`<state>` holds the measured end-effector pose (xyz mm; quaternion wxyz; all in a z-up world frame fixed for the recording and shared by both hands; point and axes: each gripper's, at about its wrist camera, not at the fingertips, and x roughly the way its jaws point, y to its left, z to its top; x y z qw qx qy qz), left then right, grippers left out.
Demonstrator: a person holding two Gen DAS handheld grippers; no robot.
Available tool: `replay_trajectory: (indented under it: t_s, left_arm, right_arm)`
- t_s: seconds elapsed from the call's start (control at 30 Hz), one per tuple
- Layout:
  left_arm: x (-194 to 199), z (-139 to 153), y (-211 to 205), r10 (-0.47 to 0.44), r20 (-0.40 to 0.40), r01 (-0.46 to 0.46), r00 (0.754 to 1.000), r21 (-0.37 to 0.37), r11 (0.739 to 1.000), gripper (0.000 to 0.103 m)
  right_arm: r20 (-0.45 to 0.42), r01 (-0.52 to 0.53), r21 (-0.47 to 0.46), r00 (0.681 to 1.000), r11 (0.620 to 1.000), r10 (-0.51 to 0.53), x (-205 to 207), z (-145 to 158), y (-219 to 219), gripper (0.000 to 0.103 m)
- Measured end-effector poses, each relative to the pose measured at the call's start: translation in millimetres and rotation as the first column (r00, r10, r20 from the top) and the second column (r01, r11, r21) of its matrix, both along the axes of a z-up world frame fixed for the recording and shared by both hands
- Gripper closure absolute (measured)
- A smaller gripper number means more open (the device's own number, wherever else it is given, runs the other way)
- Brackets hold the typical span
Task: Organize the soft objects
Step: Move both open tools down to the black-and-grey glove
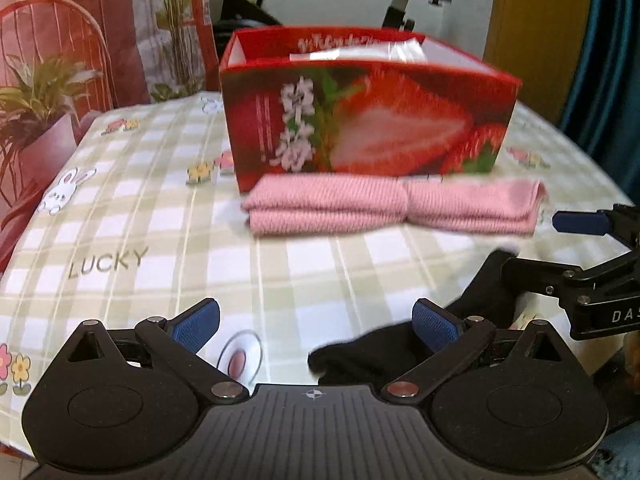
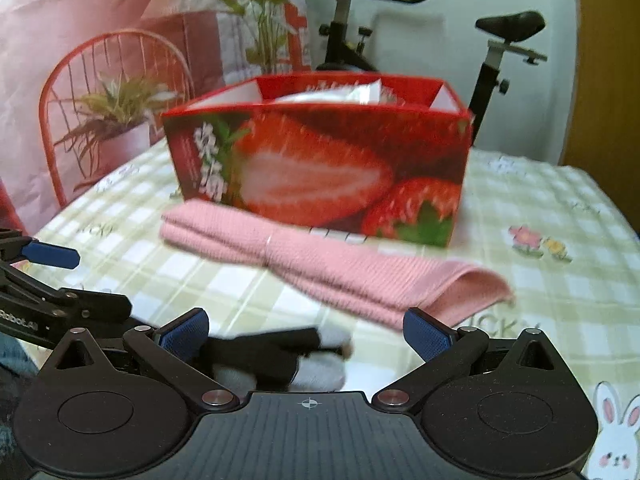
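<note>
A black sock (image 1: 360,354) with a pale toe lies on the checked tablecloth near the front edge. My left gripper (image 1: 316,326) hovers over it, open, and its right pad overlaps the sock. In the right wrist view the same sock (image 2: 272,350) lies between the wide-apart fingers of my right gripper (image 2: 306,336), which is open and grips nothing. A folded pink towel (image 1: 392,204) (image 2: 332,268) lies against the front of a red strawberry-printed box (image 1: 368,120) (image 2: 320,160). Each gripper shows at the edge of the other's view: the right gripper (image 1: 560,248) and the left gripper (image 2: 80,280).
The box is open at the top, with something white and plastic-wrapped inside. A red wire chair (image 2: 116,92) and potted plants (image 1: 36,92) stand beyond the table's far left edge. An exercise bike (image 2: 492,52) stands behind the table.
</note>
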<state>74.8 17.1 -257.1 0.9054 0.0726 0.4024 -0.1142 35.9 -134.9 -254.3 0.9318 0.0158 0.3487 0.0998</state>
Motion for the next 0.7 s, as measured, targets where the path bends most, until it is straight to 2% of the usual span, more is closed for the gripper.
replay_trajectory:
  t_s: [0.17, 0.4, 0.7]
  left_arm:
    - [-1.3, -15.0, 1.1, 0.000, -0.046, -0.001, 0.999, -0.015, 1.000, 0.000]
    - [5.3, -27.2, 16.1, 0.046, -0.106, -0.060, 0.993, -0.134, 0.989, 0.000]
    - [5.2, -27.4, 13.5, 0.039, -0.099, -0.052, 0.994, -0.132, 0.990, 0.000]
  right_arm:
    - [-0.026, -0.030, -0.039, 0.999, 0.999, 0.029, -1.1, -14.4, 9.7, 0.000]
    - [-0.043, -0.015, 0.008, 0.999, 1.000, 0.015, -1.9, -28.3, 3.2, 0.000]
    - [-0.031, -0.010, 0.040, 0.999, 0.999, 0.011, -3.1, -32.8, -0.4, 0.000]
